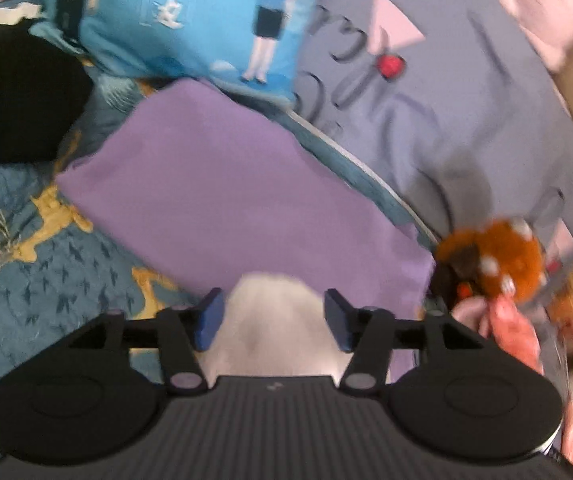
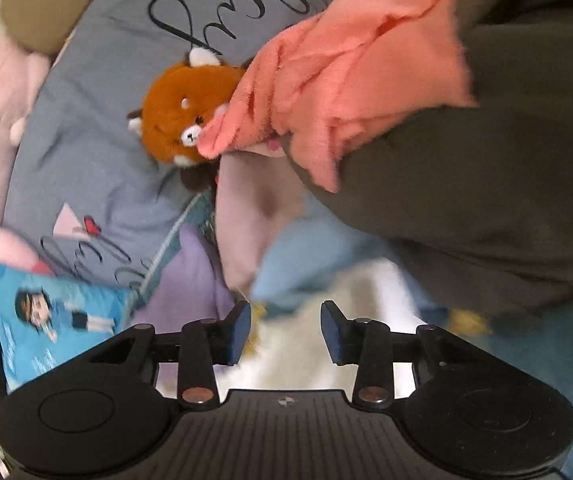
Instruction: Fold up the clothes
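The left gripper [image 1: 272, 318] hangs low over the blue patterned quilt [image 1: 46, 272], its blue-padded jaws spread wide with a pale, fluffy white garment [image 1: 274, 320] lying in the gap between them; the pads stand clear of the cloth on either side, so it looks poised over it rather than pinching it. Just beyond lies a flat, smooth lilac-purple cloth [image 1: 238, 184], squared off with straight edges and no wrinkles, lying as a folded piece would, probably set there to keep it out of the working space. The right gripper [image 2: 286, 330] is likewise wide apart and holds nothing, with the same white fluffy fabric [image 2: 326, 344] blurred beneath it. Above it a salmon-orange fleecy garment [image 2: 342, 92] hangs crumpled over a dark olive sleeve [image 2: 486, 184], seemingly parked on the arm. A rust-orange plush red panda [image 2: 182, 116] sits on the grey script-printed duvet [image 2: 98, 128], beside a bright blue cartoon-printed cushion [image 1: 190, 16].
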`<state>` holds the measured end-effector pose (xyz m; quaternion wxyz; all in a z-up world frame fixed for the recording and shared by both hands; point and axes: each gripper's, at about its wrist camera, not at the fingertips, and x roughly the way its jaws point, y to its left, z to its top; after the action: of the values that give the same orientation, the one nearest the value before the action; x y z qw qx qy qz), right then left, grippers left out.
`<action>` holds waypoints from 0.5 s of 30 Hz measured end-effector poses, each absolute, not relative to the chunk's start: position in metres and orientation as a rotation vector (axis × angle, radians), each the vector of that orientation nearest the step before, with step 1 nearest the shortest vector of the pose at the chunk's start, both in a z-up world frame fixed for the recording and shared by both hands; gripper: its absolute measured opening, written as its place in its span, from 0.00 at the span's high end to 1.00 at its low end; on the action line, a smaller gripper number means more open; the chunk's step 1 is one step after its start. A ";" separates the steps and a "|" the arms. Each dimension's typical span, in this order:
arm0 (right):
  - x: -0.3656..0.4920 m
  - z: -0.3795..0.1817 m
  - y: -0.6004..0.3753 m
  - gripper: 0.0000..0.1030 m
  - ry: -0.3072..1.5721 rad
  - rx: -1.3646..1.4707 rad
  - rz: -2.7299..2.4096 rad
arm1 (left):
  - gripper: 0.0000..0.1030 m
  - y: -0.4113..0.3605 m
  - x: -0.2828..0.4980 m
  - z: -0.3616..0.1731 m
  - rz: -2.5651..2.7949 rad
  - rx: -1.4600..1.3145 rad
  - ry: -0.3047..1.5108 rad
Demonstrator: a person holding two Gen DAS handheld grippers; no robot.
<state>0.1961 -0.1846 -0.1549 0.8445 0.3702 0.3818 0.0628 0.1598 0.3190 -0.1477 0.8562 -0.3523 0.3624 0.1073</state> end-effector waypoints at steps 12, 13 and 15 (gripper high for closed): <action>0.063 -0.190 -0.232 0.42 0.829 0.724 0.107 | 0.20 0.338 0.067 -0.188 0.204 -0.656 0.968; 0.065 -0.194 -0.232 0.42 0.833 0.767 0.109 | 0.20 0.341 0.067 -0.192 0.201 -0.658 0.983; 0.068 -0.203 -0.232 0.42 0.842 0.851 0.112 | 0.20 0.341 0.067 -0.198 0.186 -0.671 0.997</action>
<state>0.0685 -0.2317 -0.2030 0.8247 0.4005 0.3959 0.0527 0.0674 0.3413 -0.1978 0.8207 -0.3150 0.4685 0.0875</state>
